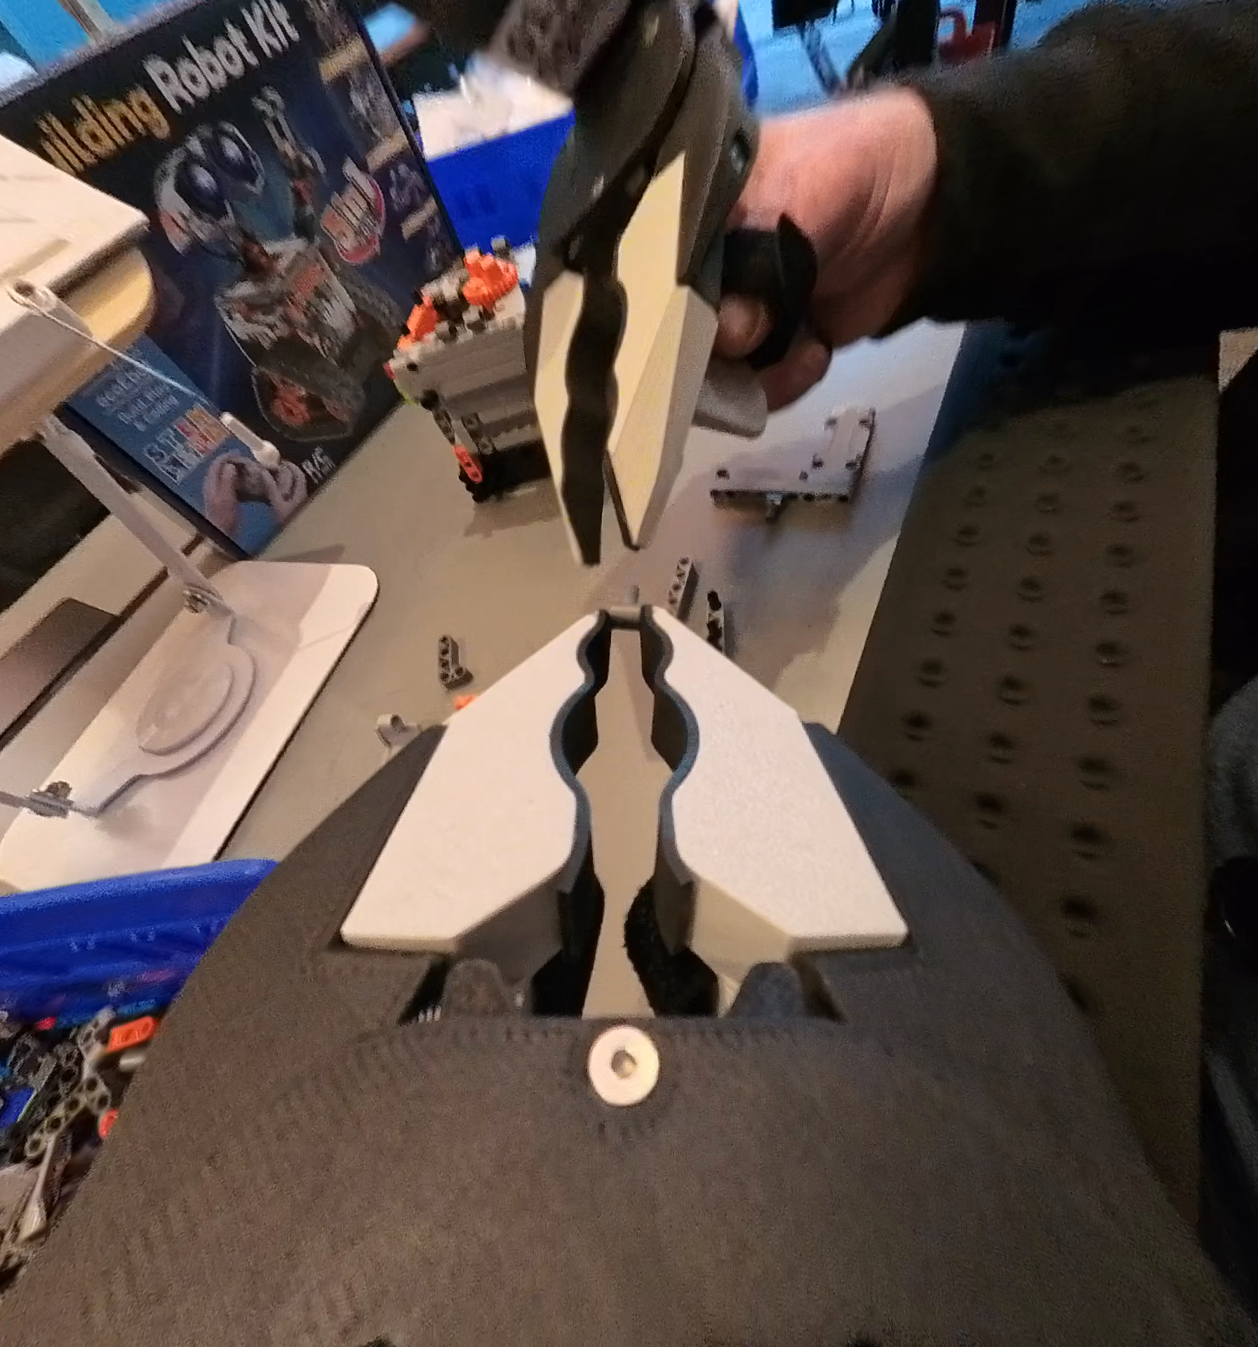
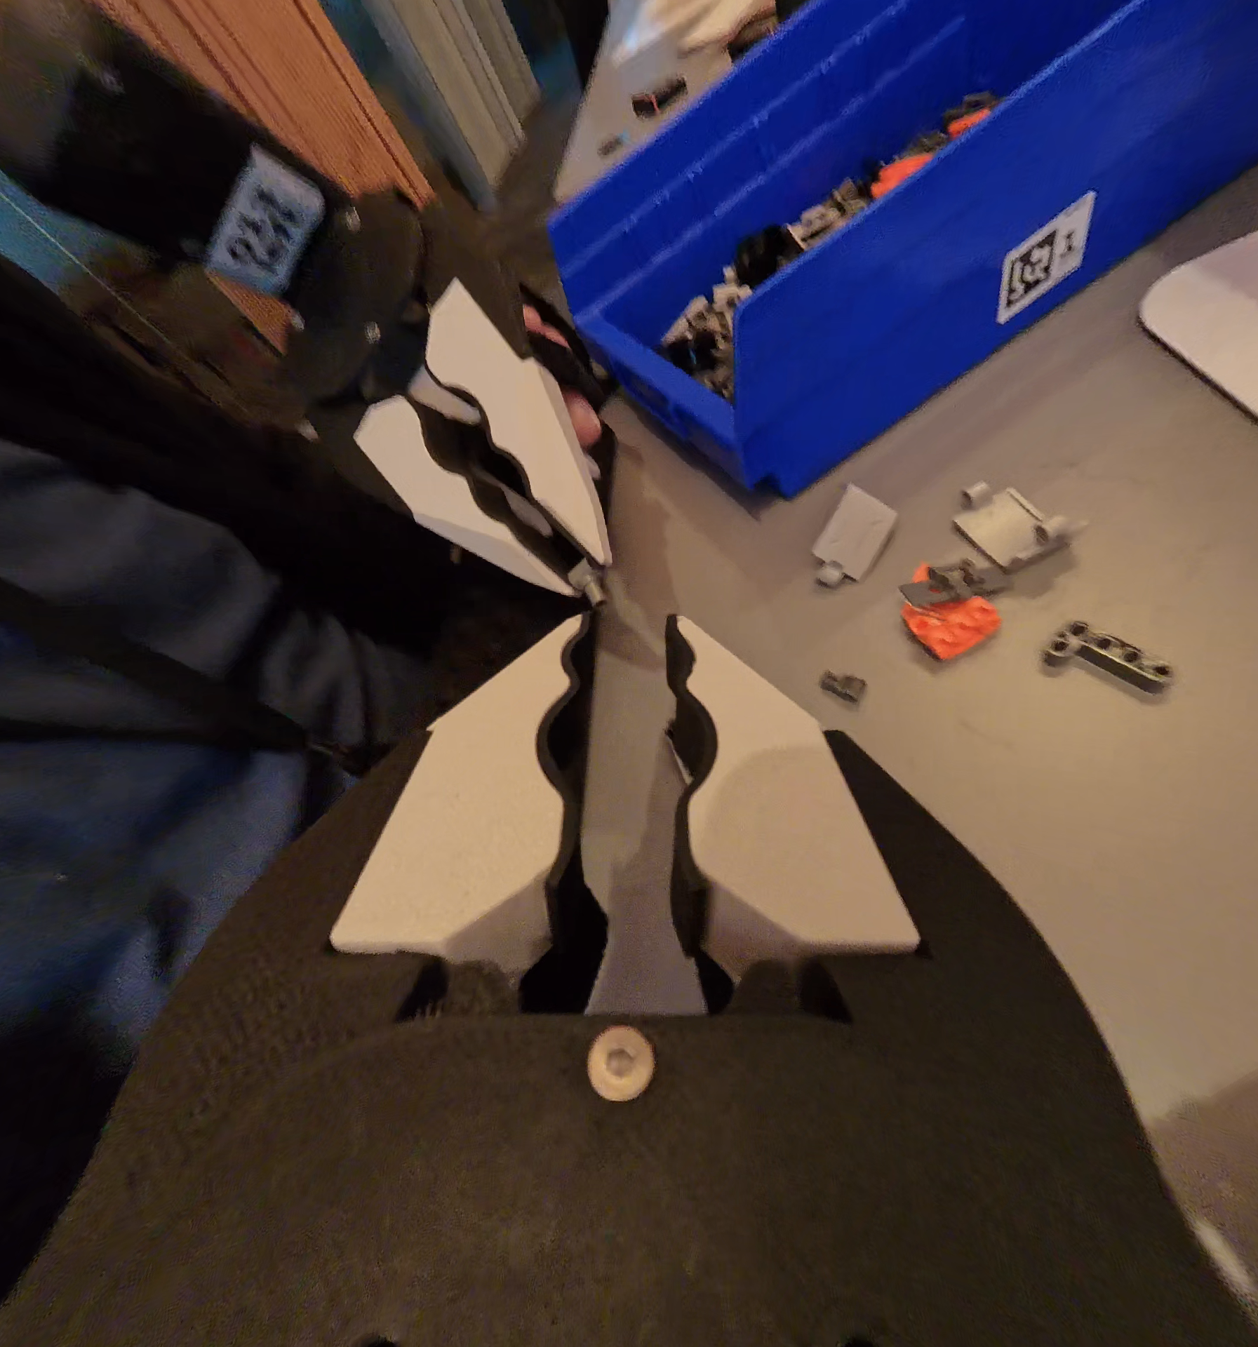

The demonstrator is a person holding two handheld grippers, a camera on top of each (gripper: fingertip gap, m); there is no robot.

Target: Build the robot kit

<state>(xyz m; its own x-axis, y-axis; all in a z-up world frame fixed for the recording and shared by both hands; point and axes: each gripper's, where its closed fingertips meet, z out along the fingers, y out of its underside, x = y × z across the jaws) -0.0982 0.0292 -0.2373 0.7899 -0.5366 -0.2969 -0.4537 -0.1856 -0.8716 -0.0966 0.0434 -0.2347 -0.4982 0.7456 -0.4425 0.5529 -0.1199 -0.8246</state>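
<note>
Grey table (image 2: 1048, 802) — left hand-held gripper (image 1: 624, 616) pinches grey pin (image 1: 626, 611).

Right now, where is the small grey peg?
The small grey peg is pinched at the left gripper's fingertips, just below the right gripper's tips above the table.

Bin (image 2: 866, 291) of parts on table (image 2: 1048, 802), loose pieces (image 2: 950, 619) before it, box (image 1: 247, 240) perhaps behind brick model (image 1: 465, 364)

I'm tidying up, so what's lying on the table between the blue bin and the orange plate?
In the right wrist view, two flat grey panels lie between the blue bin and the orange plate.
</note>
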